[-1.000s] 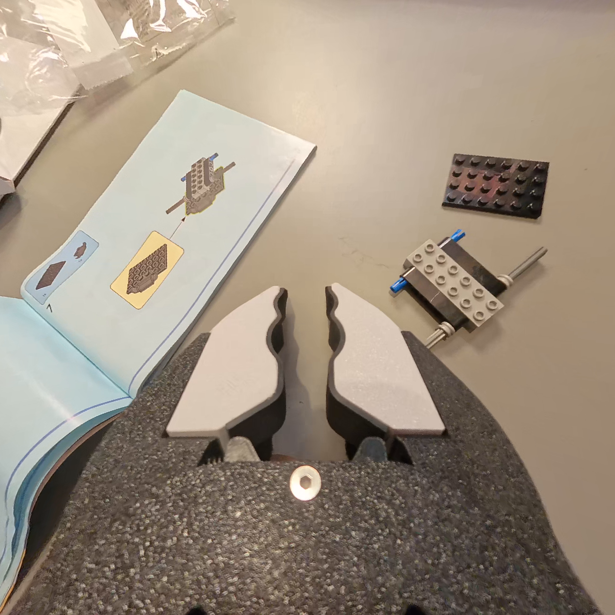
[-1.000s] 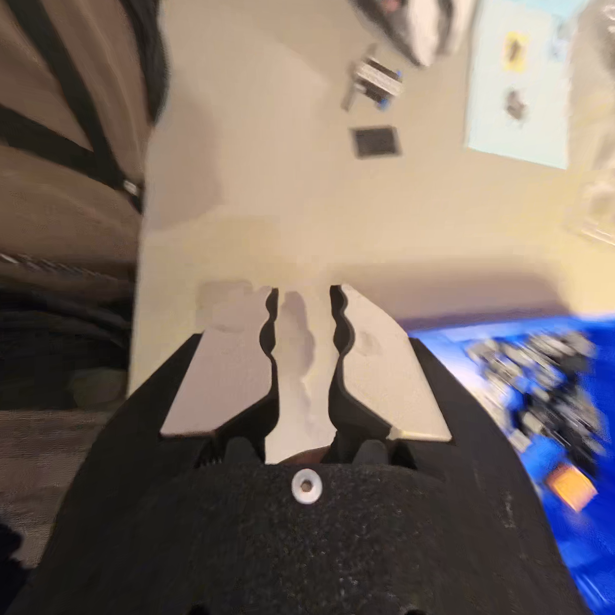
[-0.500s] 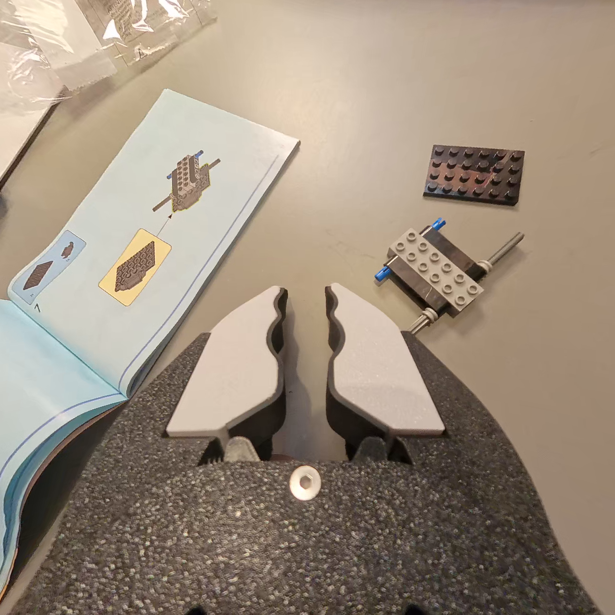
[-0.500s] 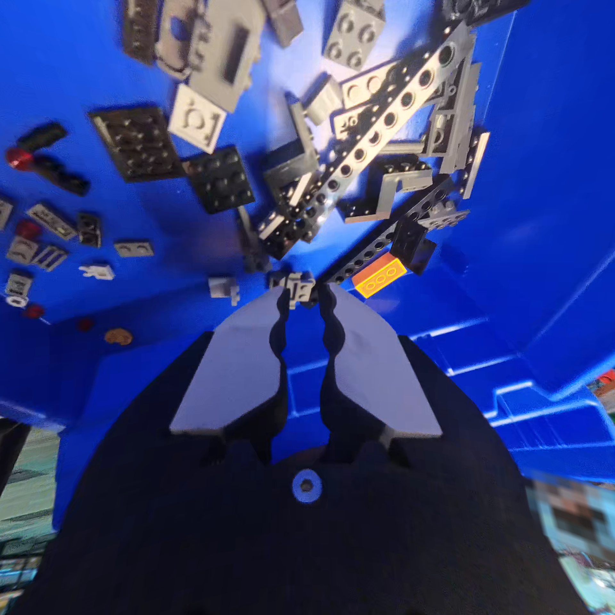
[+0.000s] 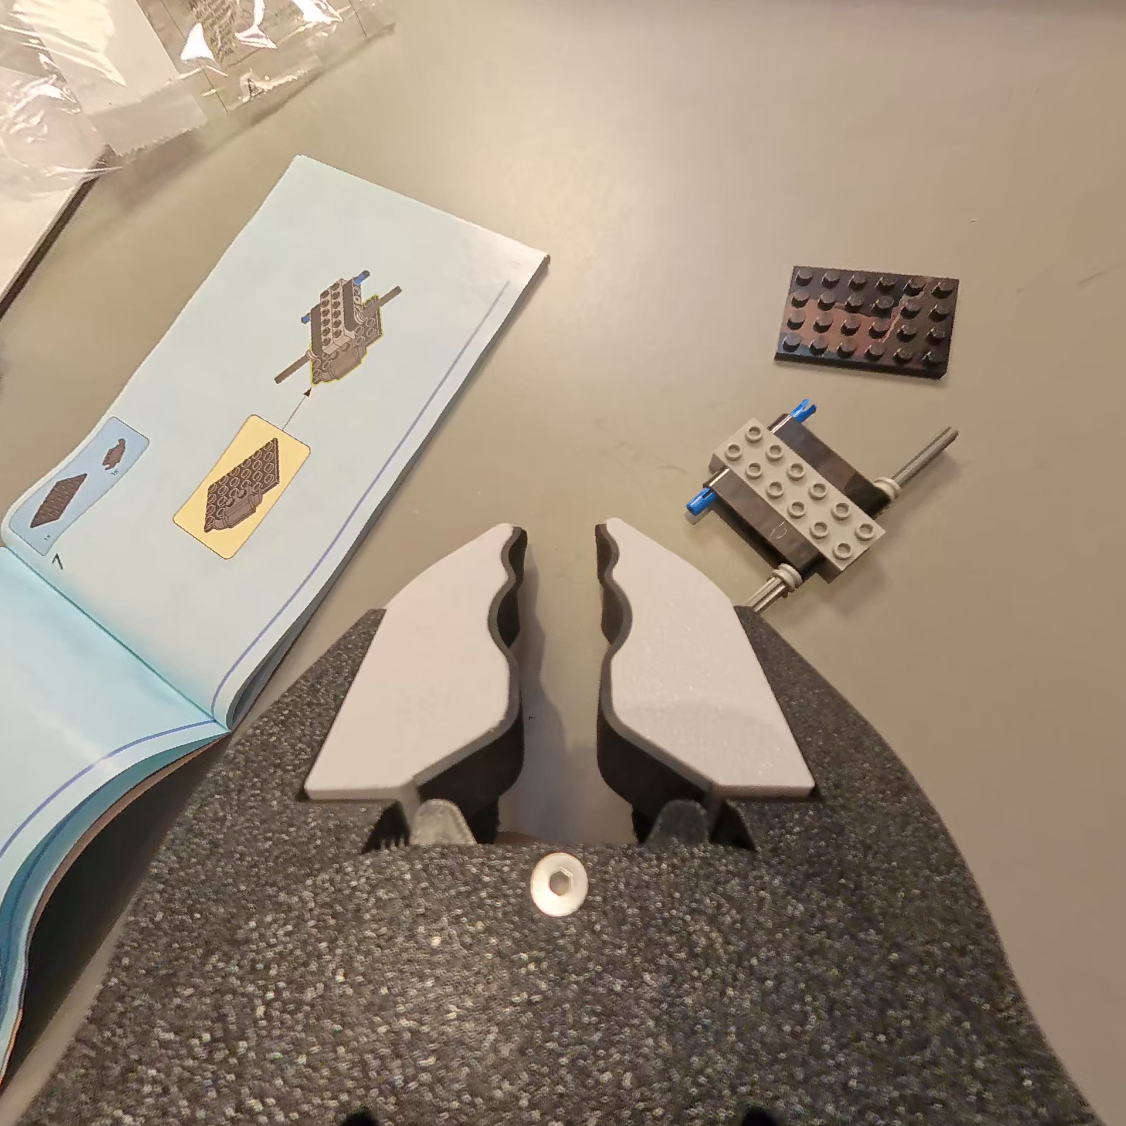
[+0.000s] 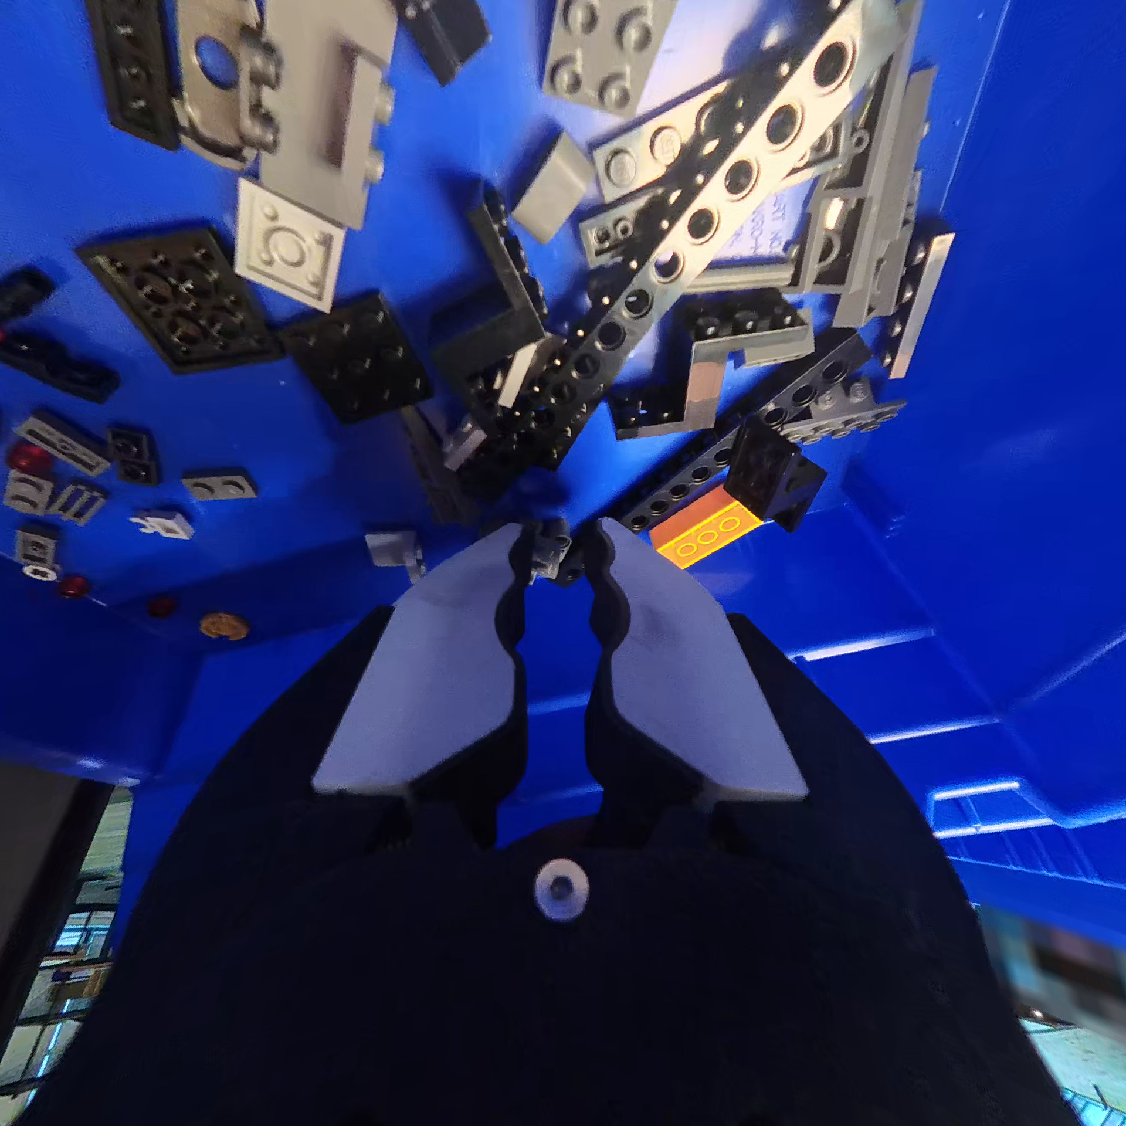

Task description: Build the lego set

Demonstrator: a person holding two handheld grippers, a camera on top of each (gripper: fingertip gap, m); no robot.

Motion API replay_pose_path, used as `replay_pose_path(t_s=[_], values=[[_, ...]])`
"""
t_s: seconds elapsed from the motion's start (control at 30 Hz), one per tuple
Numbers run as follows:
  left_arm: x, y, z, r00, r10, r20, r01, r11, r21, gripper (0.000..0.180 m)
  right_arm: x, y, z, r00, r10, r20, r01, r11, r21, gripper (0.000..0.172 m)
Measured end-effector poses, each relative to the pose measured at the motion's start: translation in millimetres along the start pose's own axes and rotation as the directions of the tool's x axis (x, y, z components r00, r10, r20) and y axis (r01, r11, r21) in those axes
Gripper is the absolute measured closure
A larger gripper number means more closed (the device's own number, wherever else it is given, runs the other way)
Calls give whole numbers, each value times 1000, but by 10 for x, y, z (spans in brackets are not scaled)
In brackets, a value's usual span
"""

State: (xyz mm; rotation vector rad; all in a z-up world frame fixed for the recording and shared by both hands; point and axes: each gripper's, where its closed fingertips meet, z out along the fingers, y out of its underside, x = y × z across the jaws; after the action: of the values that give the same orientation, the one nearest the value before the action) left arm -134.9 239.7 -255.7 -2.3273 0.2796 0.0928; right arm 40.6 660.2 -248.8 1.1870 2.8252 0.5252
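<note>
A grey-beige tabletop [image 5: 731, 152] fills the left wrist view. On it lie an open light-blue instruction booklet [image 5: 256, 487] at the left, crumpled clear plastic bags [image 5: 122, 67] at the far left corner, a black studded plate [image 5: 865, 320] and, just nearer, a small grey-and-black brick assembly [image 5: 798, 499] with blue pins and grey axles. The right wrist view looks down into a blue plastic bin [image 6: 1005, 426] strewn with grey and black building pieces, among them a long holed beam [image 6: 701, 231], a black plate [image 6: 359, 359] and an orange brick [image 6: 701, 536].

Compared with a second ago, the right gripper has left the bare tabletop and gone into the bin, and its jaws have narrowed. The left wrist view has hardly shifted; the booklet and bricks sit in much the same places.

The left gripper [image 5: 560, 536] hangs over bare table between booklet and assembly, jaws partly apart with nothing between them. The right gripper [image 6: 557, 548] points down at the bin floor, its tips closed on a small dark grey piece [image 6: 551, 548] beside the orange brick.
</note>
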Motion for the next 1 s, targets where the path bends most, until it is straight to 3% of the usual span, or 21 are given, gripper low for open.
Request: replay_pose_path(t_s=[0.17, 0.57, 1.0], values=[[0, 0, 1, 1000, 0, -1, 0, 1000, 0, 158, -20, 120, 76, 999, -30, -16, 29, 994, -106, 154], [-3, -2, 1, 1000, 3, 2, -3, 1000, 1, 158, -37, 127, 1, 999, -30, -28, 28, 997, -77, 158], [-3, -2, 1, 1000, 2, 2, -2, 1000, 1, 158, -27, 141, 64, 996, -83, -39, 77, 987, -138, 158]])
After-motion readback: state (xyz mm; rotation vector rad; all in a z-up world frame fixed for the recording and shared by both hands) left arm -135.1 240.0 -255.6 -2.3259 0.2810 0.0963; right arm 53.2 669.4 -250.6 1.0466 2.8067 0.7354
